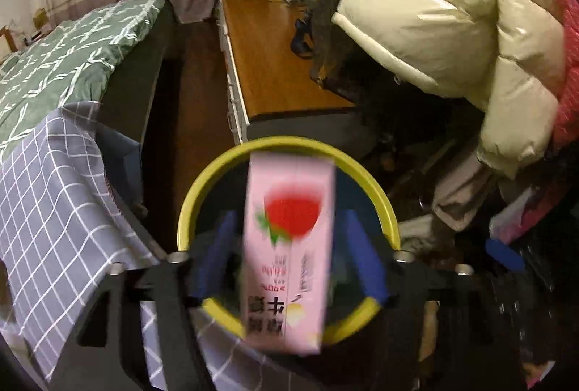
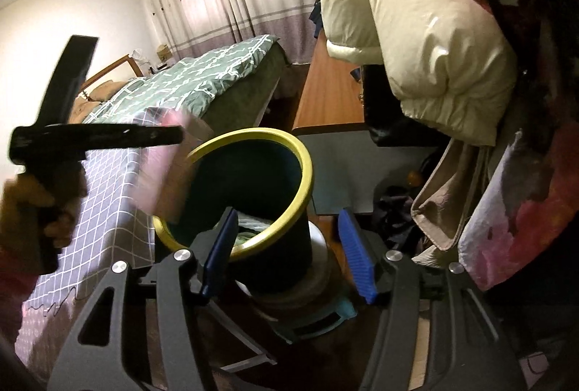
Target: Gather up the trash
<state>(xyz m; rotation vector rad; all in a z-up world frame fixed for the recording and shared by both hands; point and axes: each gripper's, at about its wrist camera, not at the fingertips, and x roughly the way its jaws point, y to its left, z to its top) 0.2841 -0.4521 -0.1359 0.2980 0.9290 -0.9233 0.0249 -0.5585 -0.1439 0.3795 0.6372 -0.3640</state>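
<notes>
- Both jaws stand apart: on the left gripper [image 1: 289, 246] the blue fingers [image 1: 213, 250] sit wide on either side of the pink carton [image 1: 289, 246] with a gap showing at each side, so it looks released rather than gripped, though blur makes contact hard to rule out.
- That carton, printed with a strawberry, is right over the mouth of the bin [image 1: 383, 206], upright and smeared by motion, which fits a drop straight into it.
- From the right wrist view, the carton [image 2: 159, 166] is a pink blur at the bin's [image 2: 304, 181] near rim, beneath the left gripper.
- Right gripper [image 2: 286, 246] holds nothing, its jaws wide, and hangs just beside the bin's wall, probably waiting clear of the drop.
- Some crumpled trash already lies inside the bin, which stands on the floor between a bed [image 2: 202, 80] and a desk [image 2: 329, 101].
</notes>
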